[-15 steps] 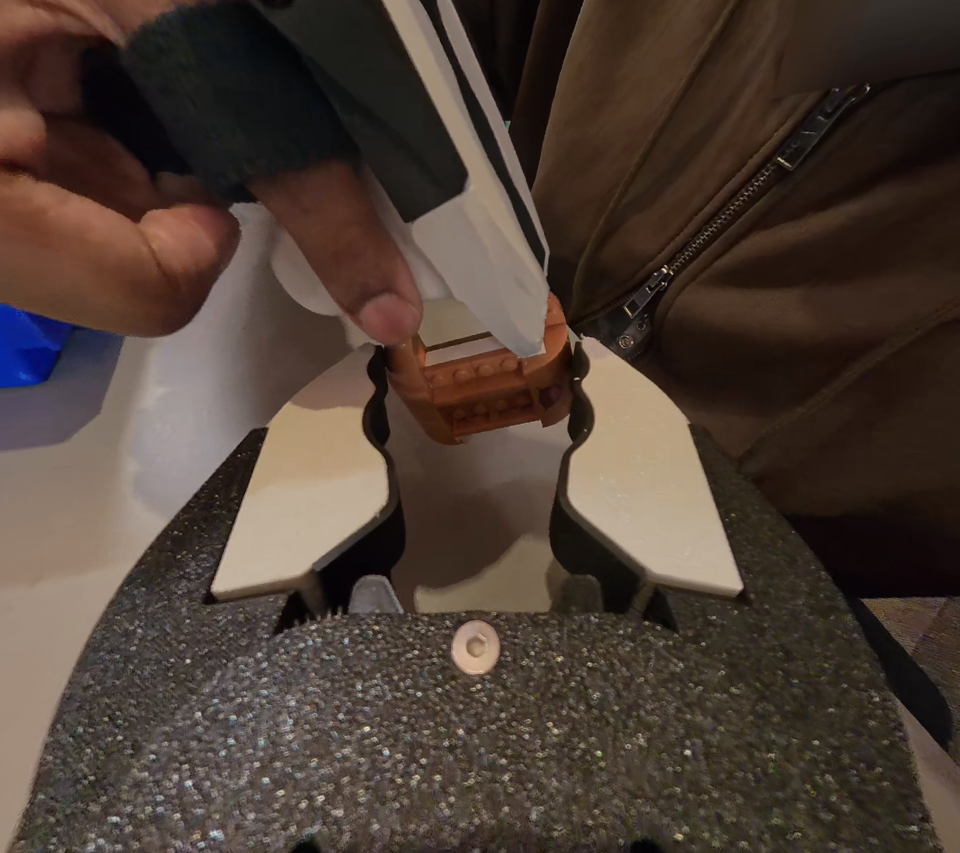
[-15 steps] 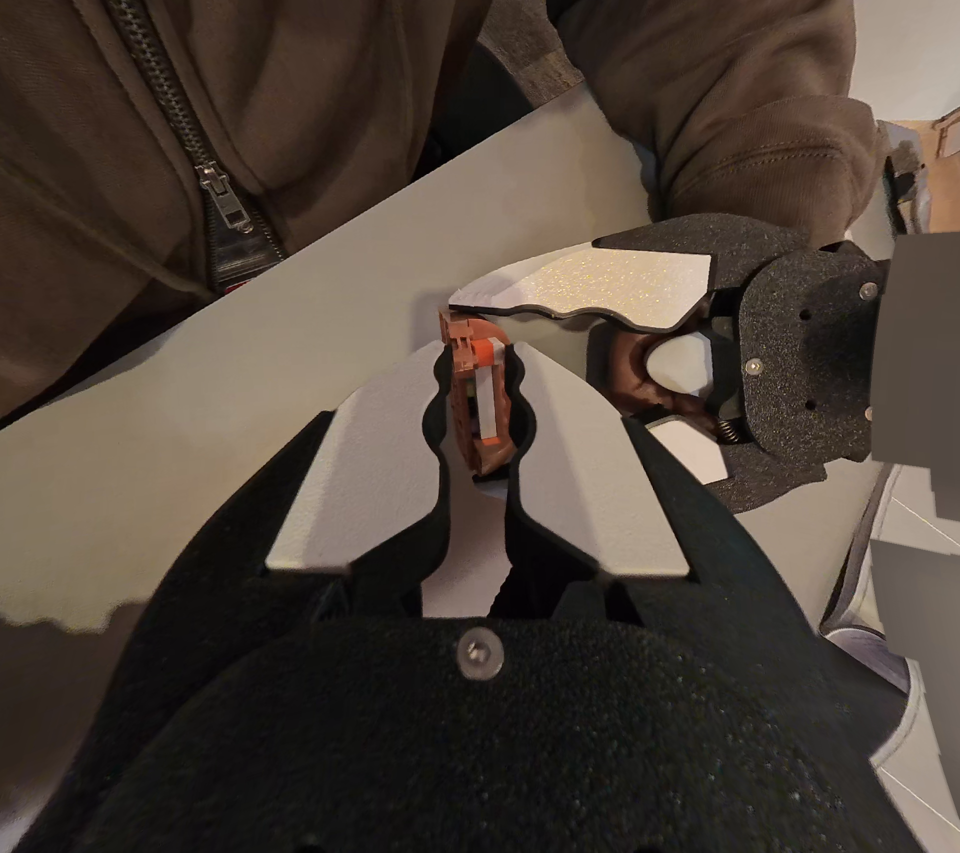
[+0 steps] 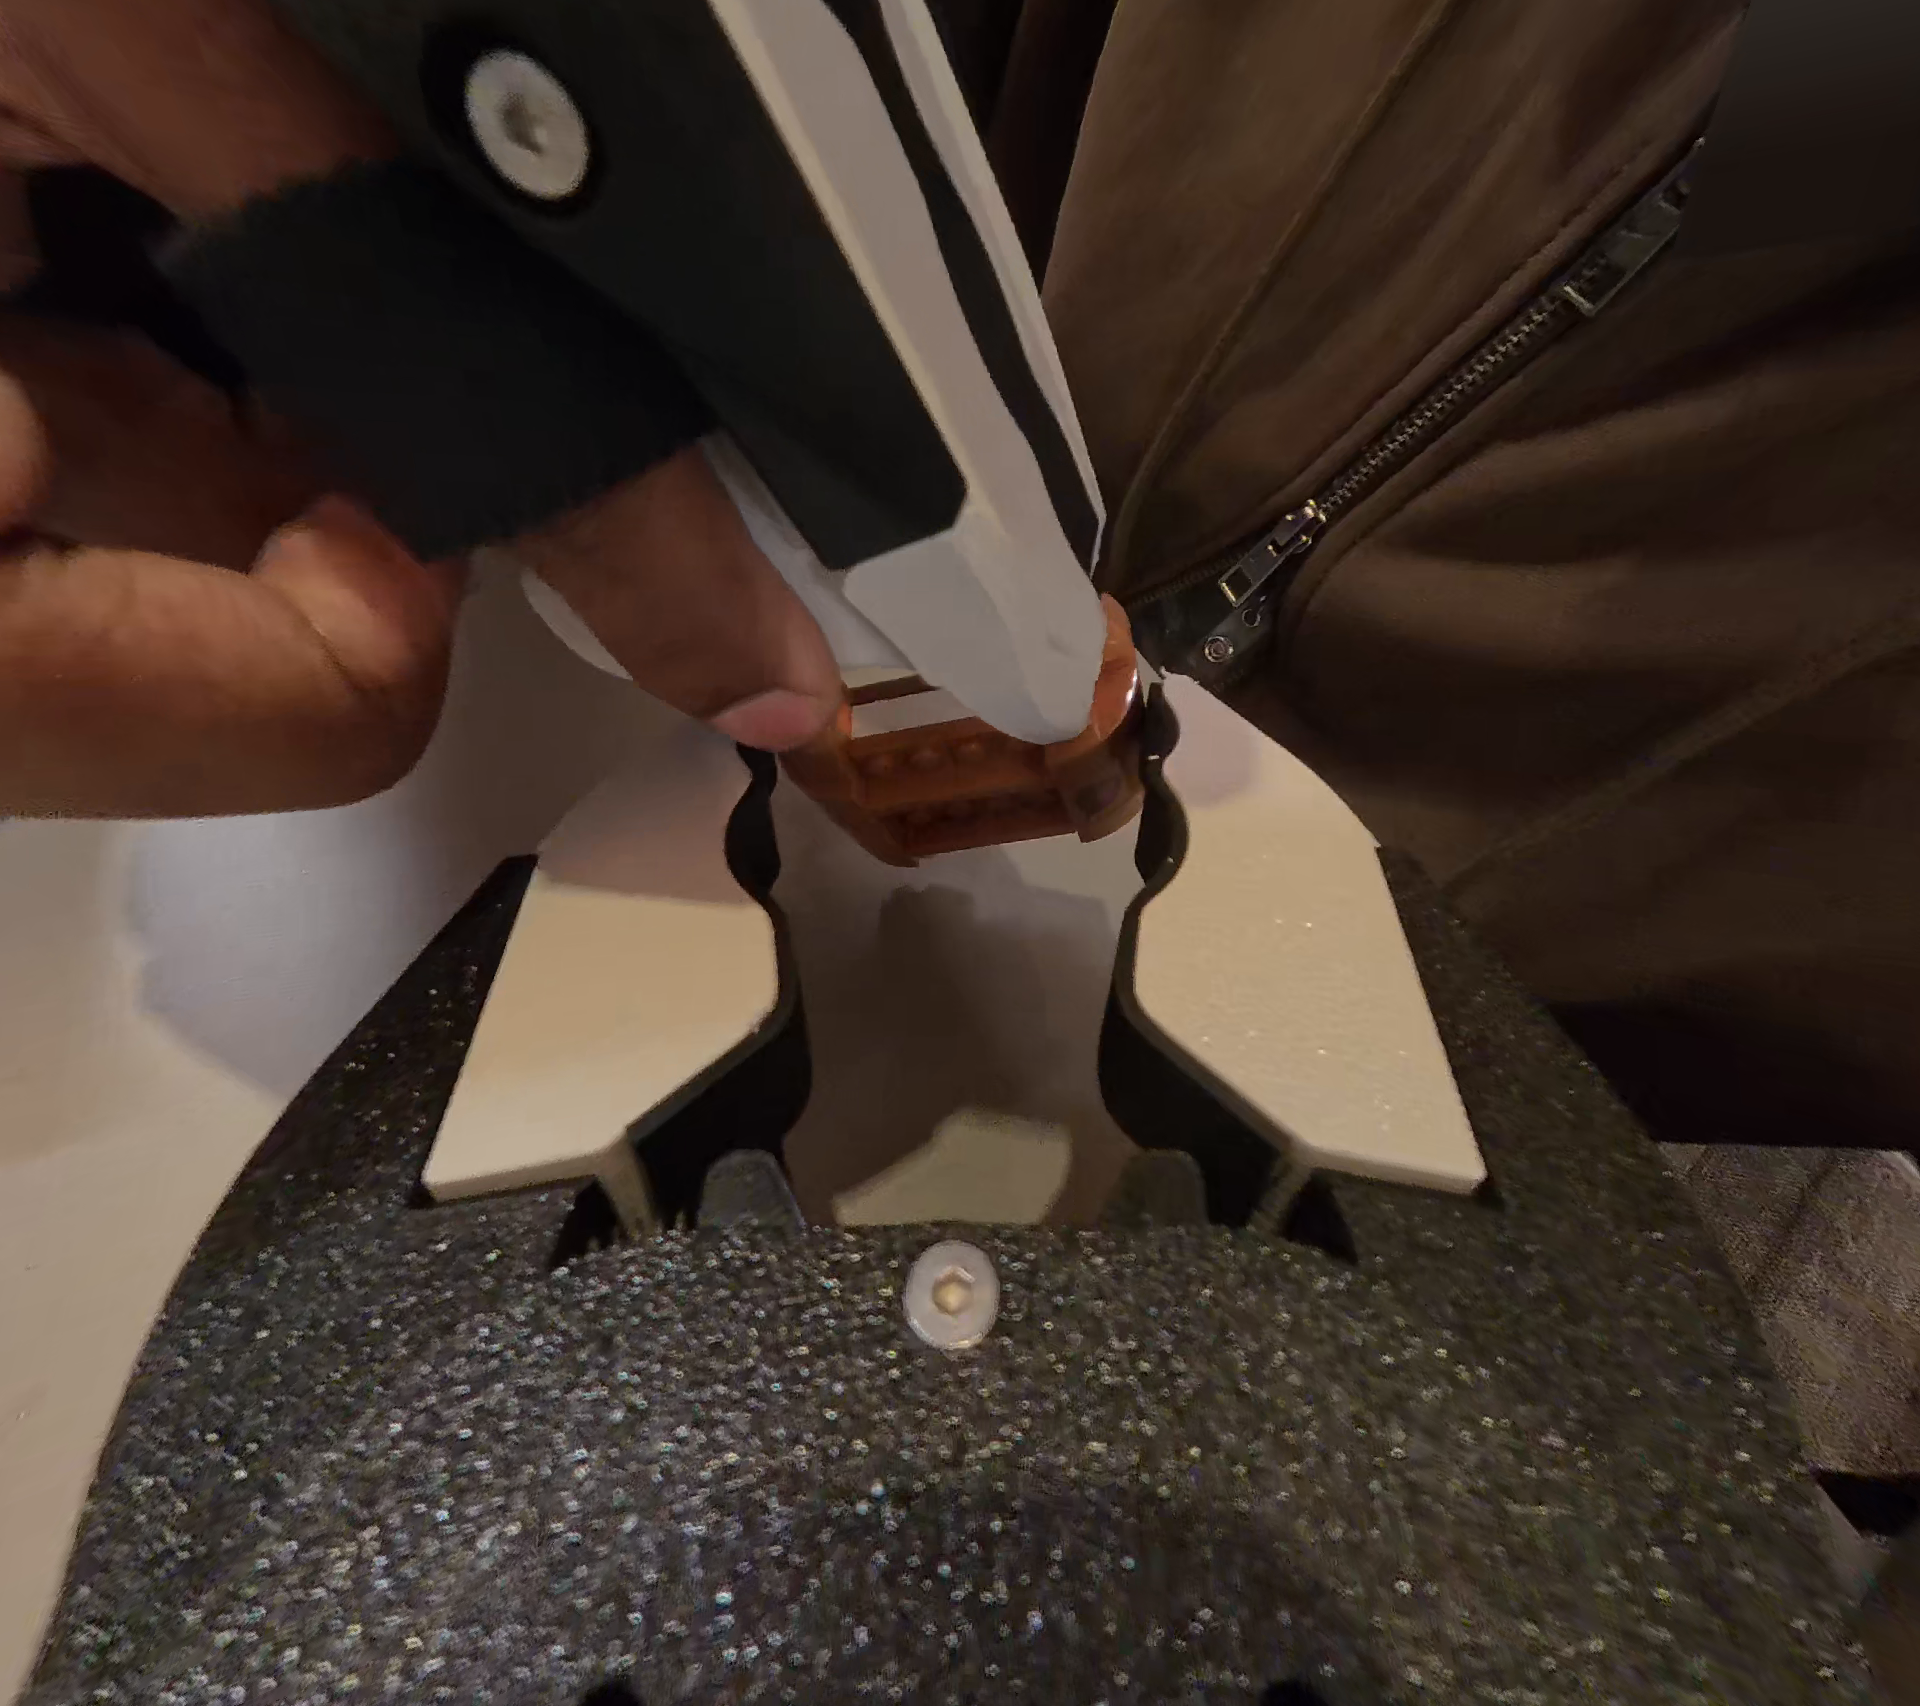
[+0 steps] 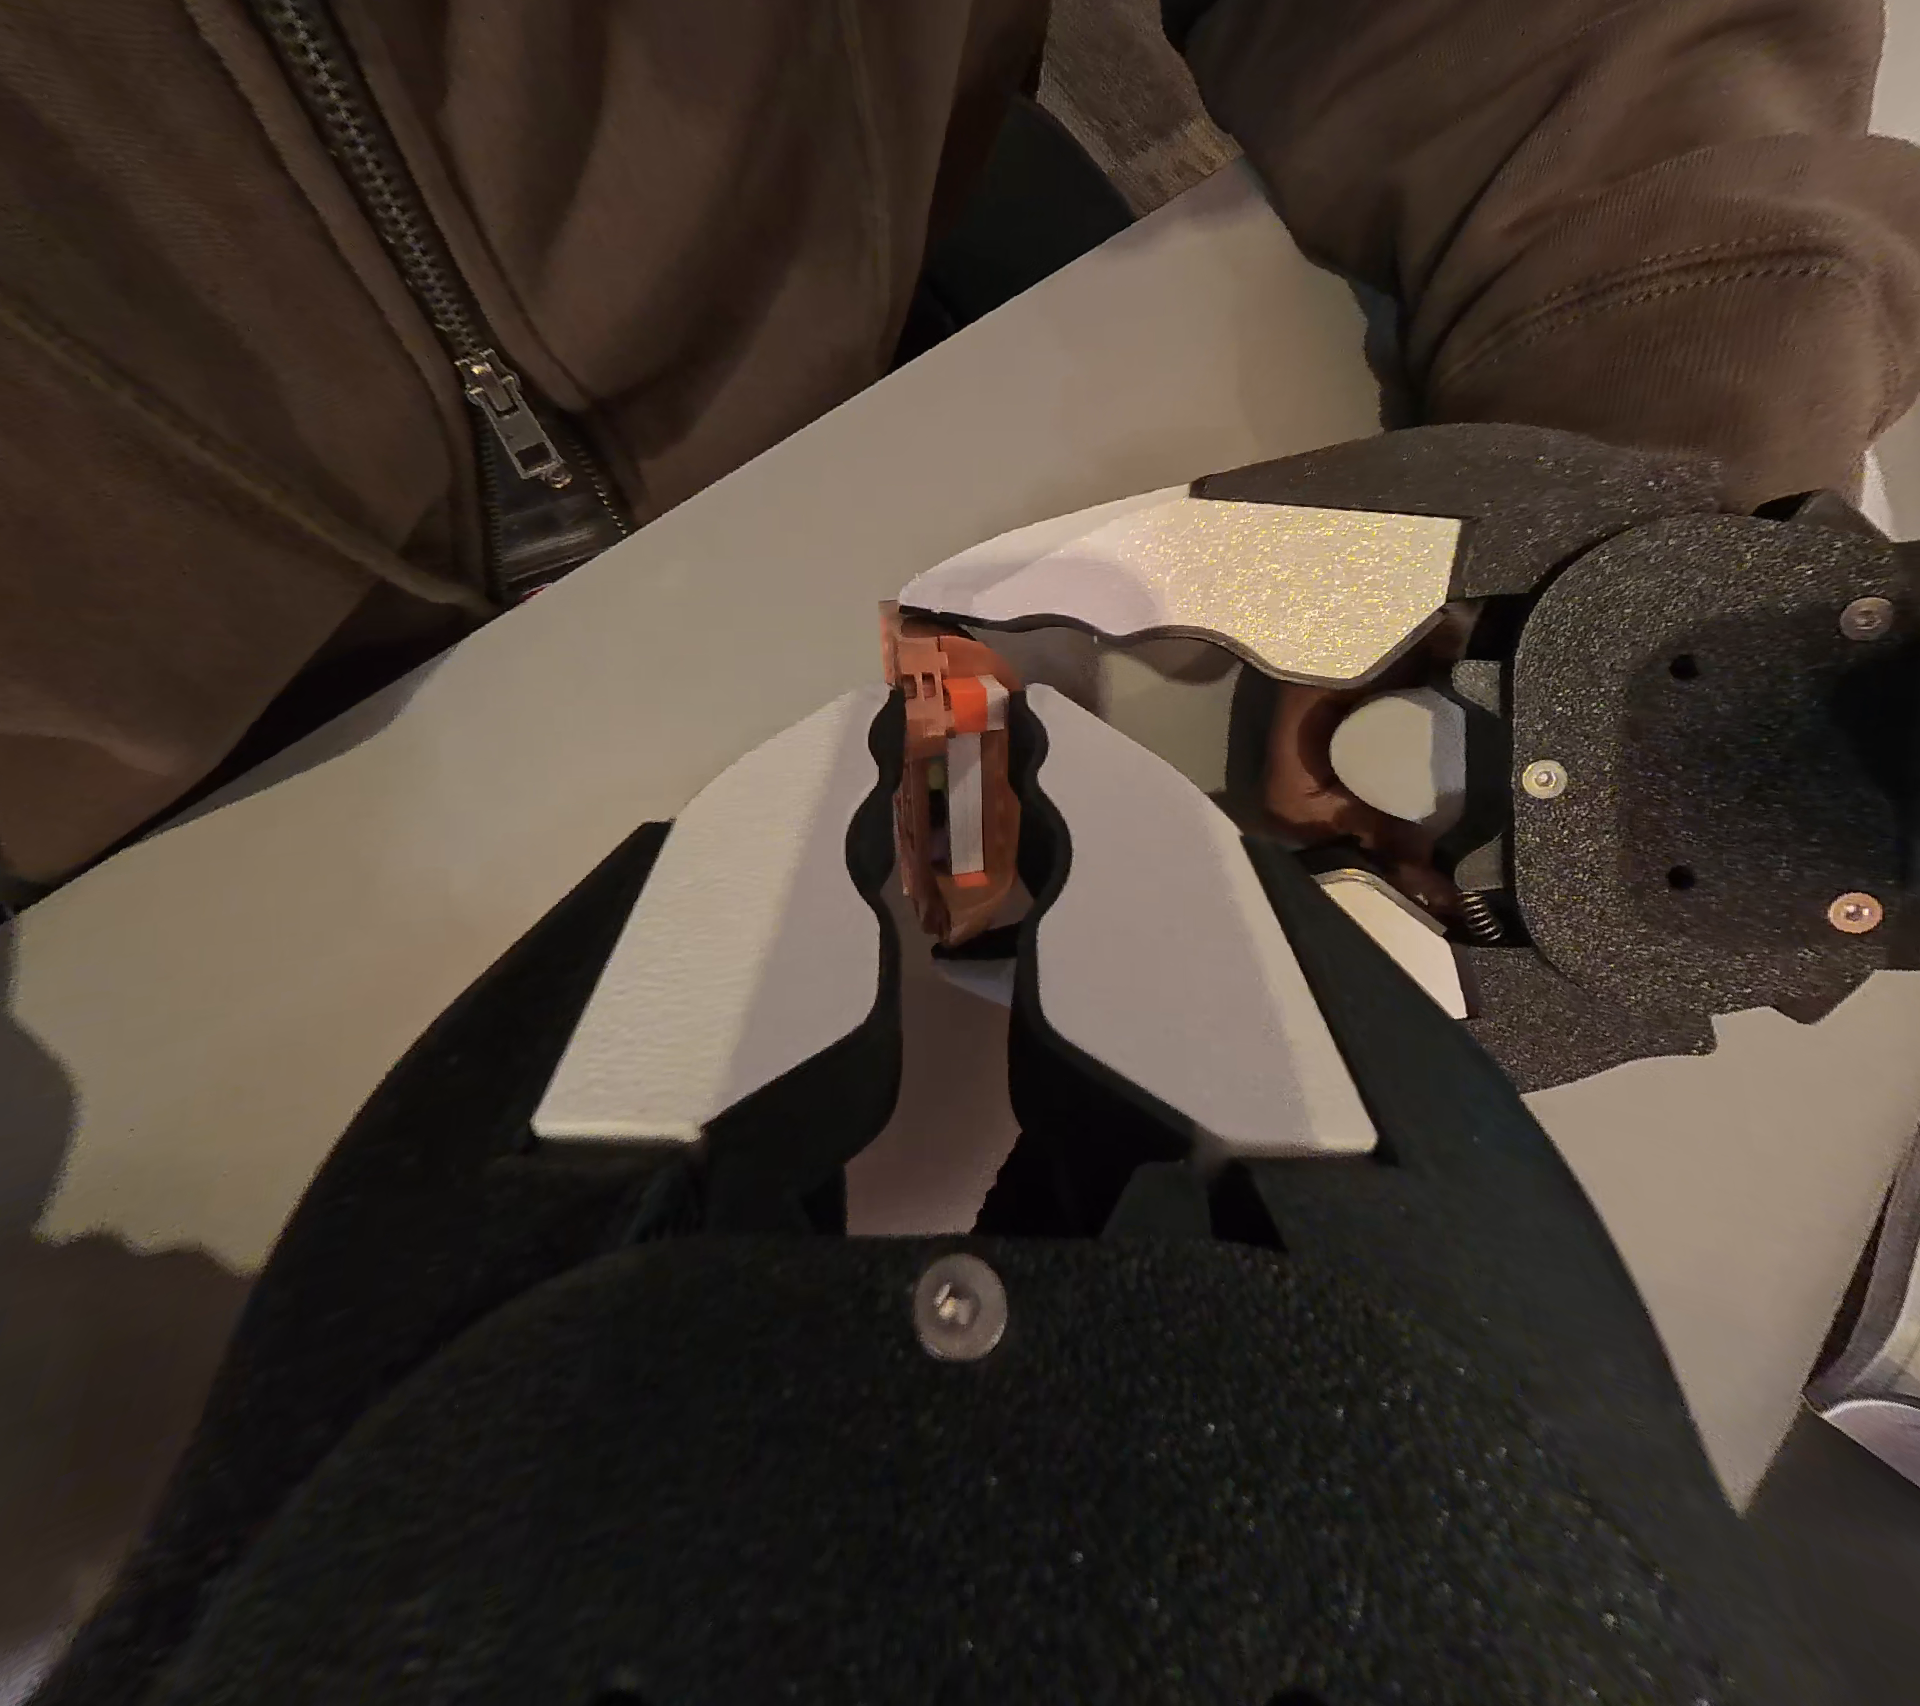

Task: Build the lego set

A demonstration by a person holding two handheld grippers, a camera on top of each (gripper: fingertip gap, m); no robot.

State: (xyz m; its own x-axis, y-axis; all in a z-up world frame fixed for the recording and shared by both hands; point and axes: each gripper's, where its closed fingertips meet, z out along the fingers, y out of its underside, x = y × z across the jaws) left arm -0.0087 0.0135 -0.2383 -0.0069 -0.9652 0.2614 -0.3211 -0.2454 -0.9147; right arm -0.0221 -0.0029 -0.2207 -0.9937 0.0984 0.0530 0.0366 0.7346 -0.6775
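Note:
A small brown lego assembly (image 3: 977, 789) is held above the white table between both grippers. My left gripper (image 3: 951, 742) has its fingertips on either side of it. The contact on the left side is partly hidden by a person's fingertip (image 3: 769, 700). My right gripper (image 4: 956, 721) is shut across the assembly (image 4: 961, 835), which shows an orange piece (image 4: 977, 706) and a white strip (image 4: 966, 815). In the left wrist view the right gripper (image 3: 1039, 680) comes in from the upper left. The left gripper's upper finger (image 4: 1195, 576) touches the assembly's far end.
The white table (image 4: 520, 773) lies below, with its edge close to the person's brown zipped jacket (image 3: 1455, 306). The person's hand (image 3: 208, 617) holds the right gripper. A brown sleeve (image 4: 1558, 202) sits behind the left gripper. My left and right fingertips are right by each other.
The right gripper's body has swung lower and nearer to the left camera. The assembly is tilted slightly. Neither gripper's jaw opening has changed.

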